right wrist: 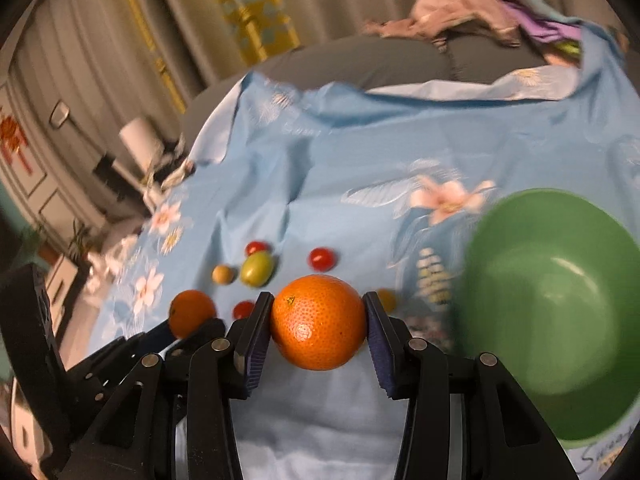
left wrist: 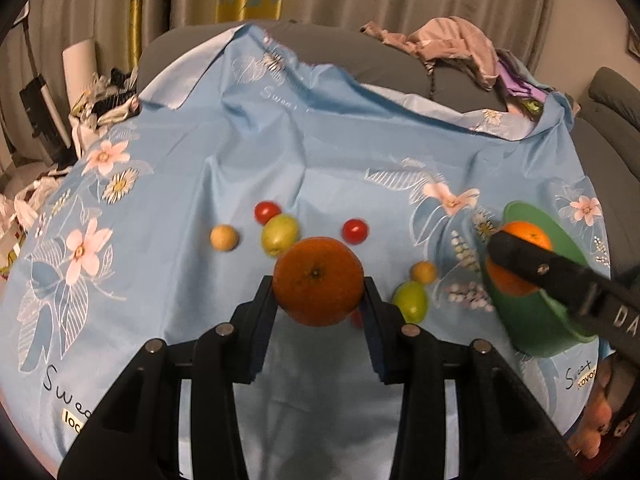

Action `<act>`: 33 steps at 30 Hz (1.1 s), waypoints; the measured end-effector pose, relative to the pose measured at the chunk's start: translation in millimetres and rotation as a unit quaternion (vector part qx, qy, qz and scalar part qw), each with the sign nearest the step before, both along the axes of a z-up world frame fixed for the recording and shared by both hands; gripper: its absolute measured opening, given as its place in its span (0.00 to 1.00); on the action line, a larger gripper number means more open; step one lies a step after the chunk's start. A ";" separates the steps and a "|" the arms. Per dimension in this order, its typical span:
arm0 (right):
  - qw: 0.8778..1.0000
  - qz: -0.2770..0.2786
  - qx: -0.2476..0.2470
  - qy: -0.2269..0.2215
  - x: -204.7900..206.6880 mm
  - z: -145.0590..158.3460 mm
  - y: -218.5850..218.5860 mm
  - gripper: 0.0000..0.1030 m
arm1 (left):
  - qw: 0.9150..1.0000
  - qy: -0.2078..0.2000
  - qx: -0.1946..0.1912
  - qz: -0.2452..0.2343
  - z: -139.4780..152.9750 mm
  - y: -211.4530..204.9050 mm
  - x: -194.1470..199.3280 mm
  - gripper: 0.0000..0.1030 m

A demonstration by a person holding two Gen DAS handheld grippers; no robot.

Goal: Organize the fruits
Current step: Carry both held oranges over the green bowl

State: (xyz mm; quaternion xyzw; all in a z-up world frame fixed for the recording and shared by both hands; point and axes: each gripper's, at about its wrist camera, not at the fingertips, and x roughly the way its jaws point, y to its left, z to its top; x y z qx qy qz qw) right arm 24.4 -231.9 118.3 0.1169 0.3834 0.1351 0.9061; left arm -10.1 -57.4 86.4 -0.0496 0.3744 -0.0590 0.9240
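Cloth point(left wrist: 240, 152) script reads "Sweet"; both grippers clamp oranges.

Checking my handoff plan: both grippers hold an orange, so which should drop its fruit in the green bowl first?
Right. The right gripper and its orange are beside the green bowl; the left gripper holds its orange farther away.

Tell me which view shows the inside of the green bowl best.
The right wrist view: the bowl fills the right side, its empty interior open to the camera, though blurred. In the left wrist view the bowl sits at the right edge, with the right hand-held gripper and its orange blocking most of the inside.
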 end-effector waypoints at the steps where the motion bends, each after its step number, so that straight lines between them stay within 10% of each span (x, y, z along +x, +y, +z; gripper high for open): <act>1: 1.000 -0.007 0.005 -0.005 -1.4 2.4 -6.4 0.45 | 1.000 -0.003 0.001 -0.003 2.0 -2.7 -0.4 0.39; 33: 0.973 -0.229 0.028 0.019 -21.4 -15.7 -148.4 0.46 | 0.984 -0.009 -0.013 -0.178 11.4 -165.6 25.4 0.39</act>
